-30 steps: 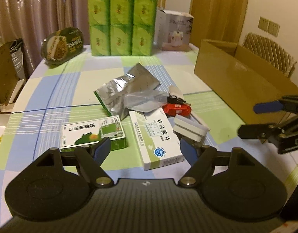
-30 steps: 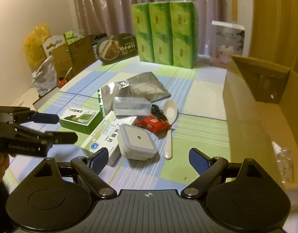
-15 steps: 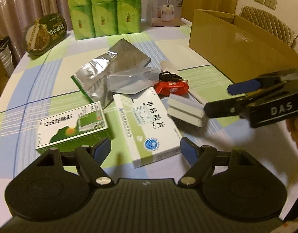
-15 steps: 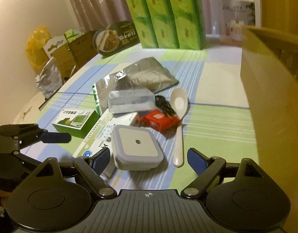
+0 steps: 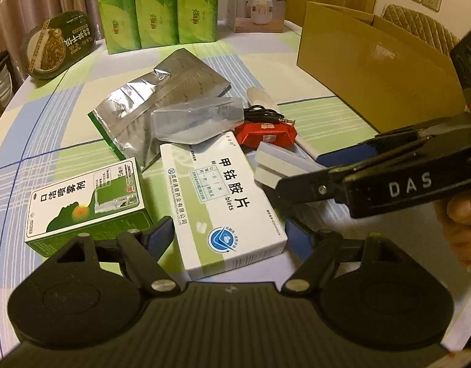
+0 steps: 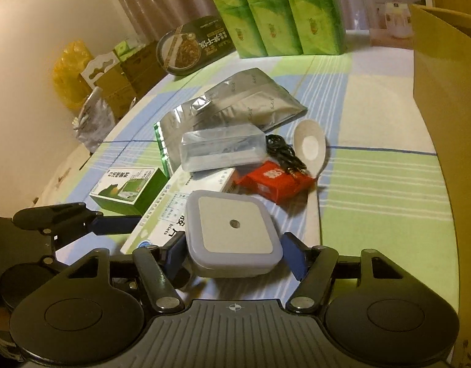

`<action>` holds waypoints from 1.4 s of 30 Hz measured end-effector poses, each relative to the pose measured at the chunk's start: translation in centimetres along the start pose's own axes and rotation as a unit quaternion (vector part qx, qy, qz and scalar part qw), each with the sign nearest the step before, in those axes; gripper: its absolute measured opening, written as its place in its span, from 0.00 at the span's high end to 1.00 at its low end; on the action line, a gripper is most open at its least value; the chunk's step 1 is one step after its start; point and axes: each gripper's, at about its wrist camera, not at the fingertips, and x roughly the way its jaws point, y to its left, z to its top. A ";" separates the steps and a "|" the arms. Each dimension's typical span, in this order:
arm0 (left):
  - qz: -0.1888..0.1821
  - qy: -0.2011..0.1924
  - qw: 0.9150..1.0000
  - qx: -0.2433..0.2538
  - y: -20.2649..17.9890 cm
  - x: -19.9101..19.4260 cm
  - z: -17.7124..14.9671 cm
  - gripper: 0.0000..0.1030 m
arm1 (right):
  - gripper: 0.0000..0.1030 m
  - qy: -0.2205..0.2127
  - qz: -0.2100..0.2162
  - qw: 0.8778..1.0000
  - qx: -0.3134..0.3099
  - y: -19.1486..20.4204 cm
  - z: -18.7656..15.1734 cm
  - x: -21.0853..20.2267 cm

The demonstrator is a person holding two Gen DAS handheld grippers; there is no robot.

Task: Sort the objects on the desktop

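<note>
My right gripper [image 6: 233, 253] is closing around the square grey night light [image 6: 233, 234], which sits between its pads; I can't quite tell whether they touch. My left gripper [image 5: 232, 230] hangs open over the white medicine box [image 5: 221, 199], holding nothing. Beyond, the clutter lies unsorted beside the cardboard box [image 5: 373, 64].
</note>
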 end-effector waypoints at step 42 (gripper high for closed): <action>-0.011 0.005 1.000 -0.019 -3.9 -1.9 -2.7 0.25 | 0.25 -0.068 -0.095 0.992 0.053 0.1 -10.2 -10.5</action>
